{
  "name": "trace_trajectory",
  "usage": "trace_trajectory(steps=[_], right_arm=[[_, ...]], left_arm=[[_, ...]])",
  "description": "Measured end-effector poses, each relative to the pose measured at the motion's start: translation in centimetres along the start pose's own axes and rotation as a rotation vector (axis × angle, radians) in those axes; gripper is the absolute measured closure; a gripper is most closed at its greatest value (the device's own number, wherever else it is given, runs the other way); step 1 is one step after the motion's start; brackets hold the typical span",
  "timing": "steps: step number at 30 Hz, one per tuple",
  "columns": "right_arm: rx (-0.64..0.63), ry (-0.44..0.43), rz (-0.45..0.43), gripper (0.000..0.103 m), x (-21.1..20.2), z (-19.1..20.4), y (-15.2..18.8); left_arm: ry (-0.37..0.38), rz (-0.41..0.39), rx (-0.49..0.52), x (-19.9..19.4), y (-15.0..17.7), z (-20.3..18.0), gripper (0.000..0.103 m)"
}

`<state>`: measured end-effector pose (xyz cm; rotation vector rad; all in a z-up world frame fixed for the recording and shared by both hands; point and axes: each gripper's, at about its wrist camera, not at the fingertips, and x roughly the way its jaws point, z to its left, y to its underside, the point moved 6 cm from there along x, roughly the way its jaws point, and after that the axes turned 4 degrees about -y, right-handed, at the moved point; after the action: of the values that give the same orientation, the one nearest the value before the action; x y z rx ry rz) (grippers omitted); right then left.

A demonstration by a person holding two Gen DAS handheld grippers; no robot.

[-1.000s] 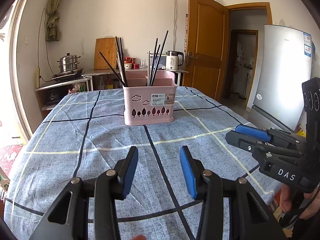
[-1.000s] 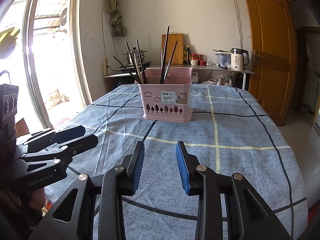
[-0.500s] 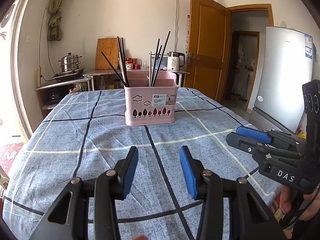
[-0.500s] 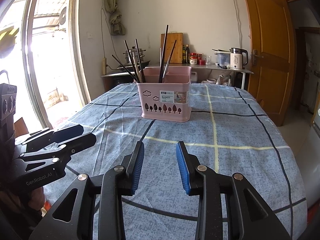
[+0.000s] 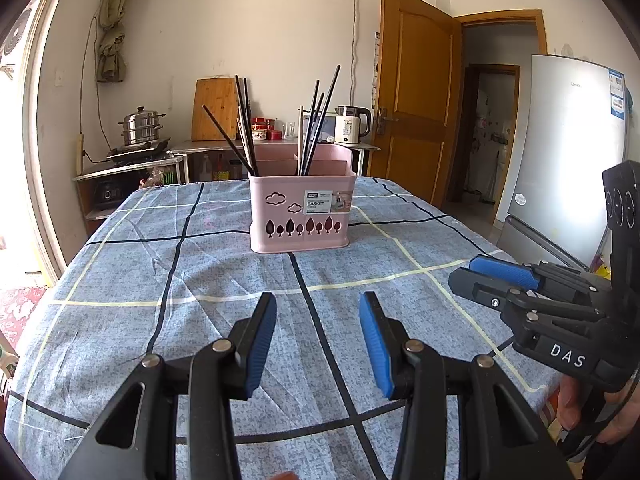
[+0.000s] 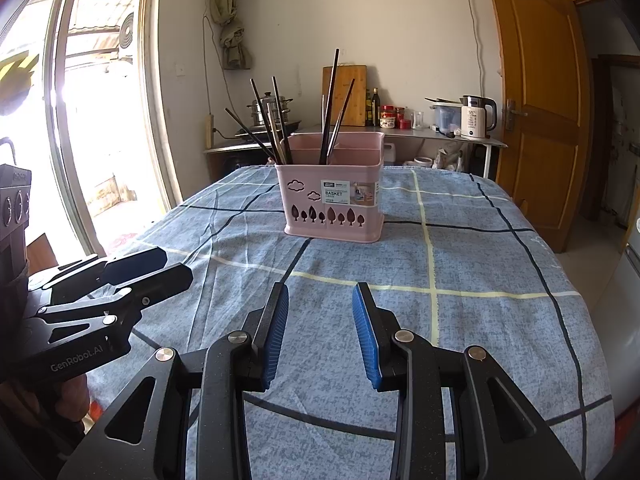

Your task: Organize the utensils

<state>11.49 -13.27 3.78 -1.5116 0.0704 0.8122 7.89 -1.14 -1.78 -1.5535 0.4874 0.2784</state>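
A pink plastic basket point(image 5: 300, 216) point(image 6: 334, 200) stands upright on the blue checked tablecloth point(image 5: 160, 280) point(image 6: 480, 264), well beyond both grippers. Several dark chopsticks point(image 5: 320, 120) point(image 6: 330, 108) stick up out of its compartments, leaning left and right. My left gripper point(image 5: 318, 312) hovers over the near part of the table, open, nothing between its blue pads. My right gripper point(image 6: 320, 302) is likewise open and empty, low over the cloth. Each gripper shows at the side of the other's view, held by a hand.
Behind the table a counter carries a steel pot point(image 5: 140, 128), a wooden cutting board point(image 5: 216, 108), jars and a white kettle point(image 5: 350, 124). A wooden door point(image 5: 416, 100) and a fridge point(image 5: 568, 152) stand at the right. A bright glass door point(image 6: 80, 120) is at the left.
None apart from a slight shift of both views; the basket sits marginally lower and nearer in the left view. Both grippers keep the same opening.
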Motion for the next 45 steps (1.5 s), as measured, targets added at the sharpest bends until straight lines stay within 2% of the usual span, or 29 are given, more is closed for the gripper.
trace_trajectory(steps=[45], right_arm=[[0.004, 0.001, 0.003, 0.069, 0.02, -0.02, 0.10]], left_arm=[[-0.021, -0.013, 0.000, -0.17, -0.09, -0.16, 0.058]])
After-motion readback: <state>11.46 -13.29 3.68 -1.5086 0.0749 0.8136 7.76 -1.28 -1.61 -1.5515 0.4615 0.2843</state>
